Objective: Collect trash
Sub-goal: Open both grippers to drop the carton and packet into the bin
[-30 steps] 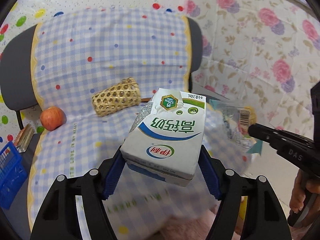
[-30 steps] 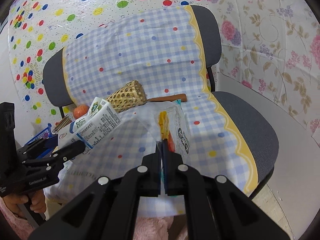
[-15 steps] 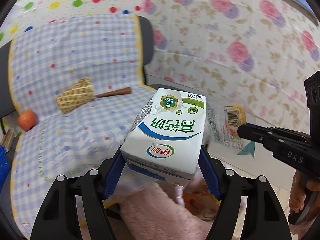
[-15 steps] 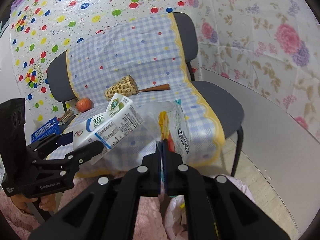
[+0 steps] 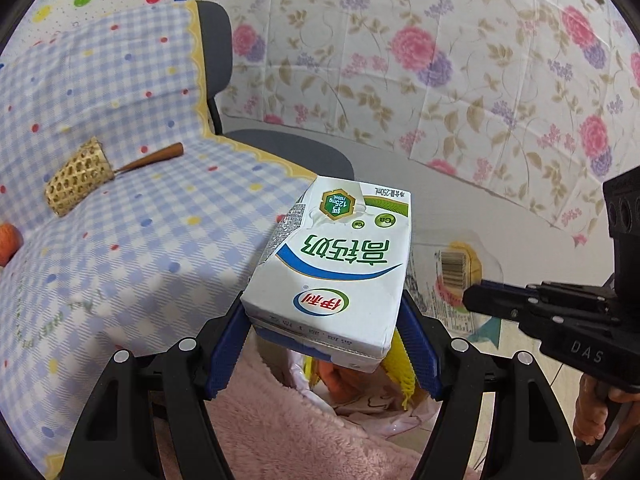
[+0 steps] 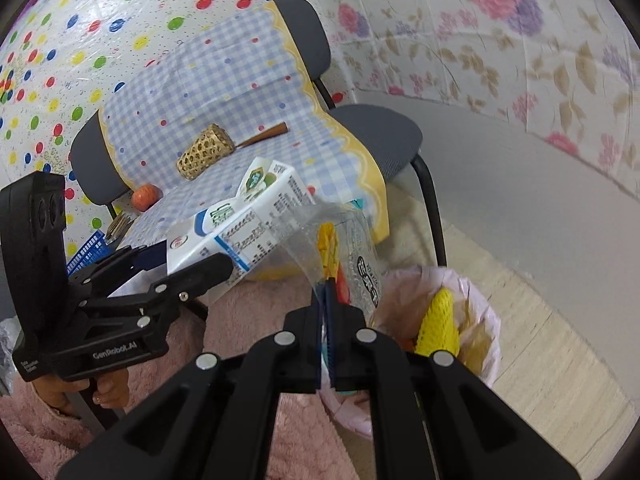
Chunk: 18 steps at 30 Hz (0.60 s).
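Above the pink-lined trash bin (image 6: 482, 312), the left hand-held gripper (image 5: 322, 344) clamps a milk carton (image 5: 332, 268); the right hand-held gripper (image 6: 325, 300) pinches a clear plastic wrapper (image 6: 360, 256).

- In the left wrist view the milk carton (image 5: 328, 268) covers most of the pink-lined trash bin (image 5: 384, 420); only a slice of its rim and some yellow netting show beneath.
- The orange fruit (image 5: 8, 240) is cut by the left edge there.
- The clear plastic wrapper (image 5: 452, 276) is partly behind the carton, and its print is too small to read.
- In the right wrist view the blue basket (image 6: 90, 248) sits mostly behind the left gripper (image 6: 188, 256).
- The floral wall (image 6: 540, 40) is smeared by blur.
- The bin's deeper contents are hidden behind the right gripper (image 6: 325, 292).
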Tool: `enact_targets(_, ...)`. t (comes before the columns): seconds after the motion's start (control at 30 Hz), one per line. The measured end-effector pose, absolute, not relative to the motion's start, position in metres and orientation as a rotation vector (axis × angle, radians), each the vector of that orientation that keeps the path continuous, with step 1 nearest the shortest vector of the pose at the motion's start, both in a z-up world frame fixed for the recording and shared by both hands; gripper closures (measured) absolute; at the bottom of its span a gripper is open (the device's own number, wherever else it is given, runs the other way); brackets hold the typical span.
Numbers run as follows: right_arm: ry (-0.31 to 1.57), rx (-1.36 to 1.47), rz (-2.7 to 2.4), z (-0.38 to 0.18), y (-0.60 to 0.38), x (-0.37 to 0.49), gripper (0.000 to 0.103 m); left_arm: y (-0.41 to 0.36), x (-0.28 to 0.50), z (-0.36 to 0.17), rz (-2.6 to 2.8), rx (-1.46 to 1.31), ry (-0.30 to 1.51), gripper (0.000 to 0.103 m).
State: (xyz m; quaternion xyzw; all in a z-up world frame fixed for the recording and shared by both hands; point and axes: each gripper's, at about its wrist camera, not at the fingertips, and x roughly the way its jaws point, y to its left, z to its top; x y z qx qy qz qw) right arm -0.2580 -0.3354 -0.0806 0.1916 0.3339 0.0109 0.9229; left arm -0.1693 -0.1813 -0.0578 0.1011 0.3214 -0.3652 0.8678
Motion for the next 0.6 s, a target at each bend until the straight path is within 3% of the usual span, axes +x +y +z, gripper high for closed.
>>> enact_targets(0.23,0.717,0.434,-0.009,-0.102,-0.356,-0.255,0.098,-0.202,-0.166,-0.069,-0.788,0.229,0.719,0.03)
enact_targets(0.3,0.728,0.437,-0.029,-0.107,-0.362,-0.251,0.074,-0.208,-0.163,-0.073,-0.798,0.229,0.748,0.023)
enact_targets(0.37,0.728,0.422,-0.056,-0.11,-0.366,-0.252,0.058,-0.21,-0.163,-0.076,-0.8,0.227,0.755,0.018)
enact_targets(0.6,0.656,0.355,-0.146,-0.088,-0.38,-0.265,0.058,-0.196,-0.16,-0.065,-0.76,0.216,0.727,0.017)
